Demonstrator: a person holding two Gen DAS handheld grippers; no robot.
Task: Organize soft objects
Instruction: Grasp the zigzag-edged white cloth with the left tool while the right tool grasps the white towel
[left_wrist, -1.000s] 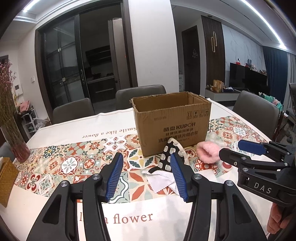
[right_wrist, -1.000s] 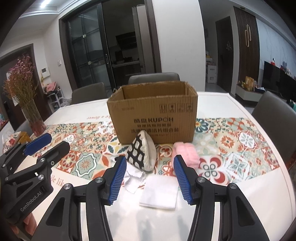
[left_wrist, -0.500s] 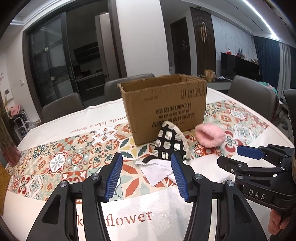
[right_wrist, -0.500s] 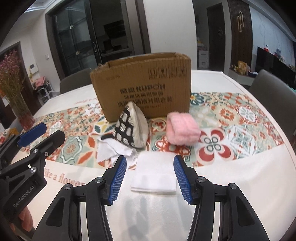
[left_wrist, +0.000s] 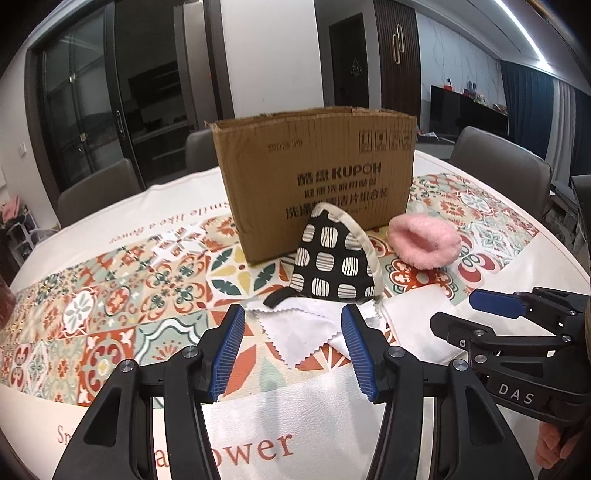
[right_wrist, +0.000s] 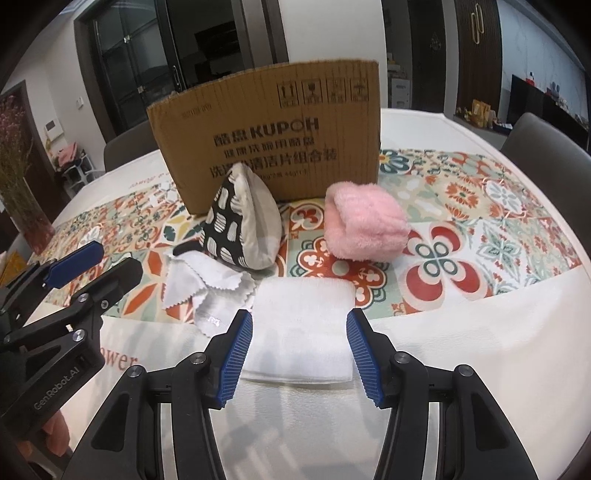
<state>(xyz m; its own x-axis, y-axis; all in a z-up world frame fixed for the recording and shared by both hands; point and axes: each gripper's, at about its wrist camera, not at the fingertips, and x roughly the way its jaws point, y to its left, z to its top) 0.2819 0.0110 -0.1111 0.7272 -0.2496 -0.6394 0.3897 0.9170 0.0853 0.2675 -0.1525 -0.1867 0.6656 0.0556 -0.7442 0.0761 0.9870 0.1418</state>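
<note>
An open cardboard box (left_wrist: 317, 177) (right_wrist: 273, 136) stands mid-table. In front of it lie a black-and-white patterned pouch (left_wrist: 332, 262) (right_wrist: 240, 229), a pink fluffy cloth (left_wrist: 424, 243) (right_wrist: 364, 229), a thin white zigzag-edged cloth (left_wrist: 299, 332) (right_wrist: 199, 284) and a folded white towel (right_wrist: 303, 328) (left_wrist: 421, 325). My left gripper (left_wrist: 293, 354) is open, low over the thin cloth. My right gripper (right_wrist: 299, 356) is open, its fingers either side of the folded towel's near half. Each gripper shows in the other's view, the right (left_wrist: 509, 332) and the left (right_wrist: 74, 280).
The table (right_wrist: 480, 350) has a white cloth with a patterned tile runner. Grey chairs (left_wrist: 498, 166) stand around it. A vase of dried flowers (right_wrist: 22, 184) stands at the far left. The table's near right edge curves close to the right gripper.
Both grippers have moved forward and lower toward the cloths. The right one now brackets the folded towel; the left one reaches the thin white cloth. Both stay open.
</note>
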